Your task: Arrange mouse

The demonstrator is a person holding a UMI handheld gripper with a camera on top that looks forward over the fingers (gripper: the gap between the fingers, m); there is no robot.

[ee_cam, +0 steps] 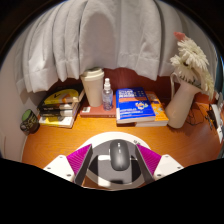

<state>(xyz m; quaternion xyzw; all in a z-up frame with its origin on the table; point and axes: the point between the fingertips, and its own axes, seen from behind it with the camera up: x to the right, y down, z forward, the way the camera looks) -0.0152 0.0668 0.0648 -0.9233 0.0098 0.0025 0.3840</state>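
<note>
A dark grey mouse (pixel 120 155) lies between my fingers, lengthwise along them, on a round pale mat (pixel 100 178) on the wooden desk (pixel 60 140). My gripper (pixel 120 160) is open. The magenta pads (pixel 76 160) stand to either side of the mouse, with a dark gap between each pad and the mouse. The near part of the mat and the mouse's rear end are hidden below.
Beyond the fingers along the back of the desk stand a pile of yellow books (pixel 60 105), a beige cup (pixel 93 85), a small water bottle (pixel 107 95), a blue book stack (pixel 140 106) and a vase of flowers (pixel 185 95). A white curtain (pixel 100 35) hangs behind.
</note>
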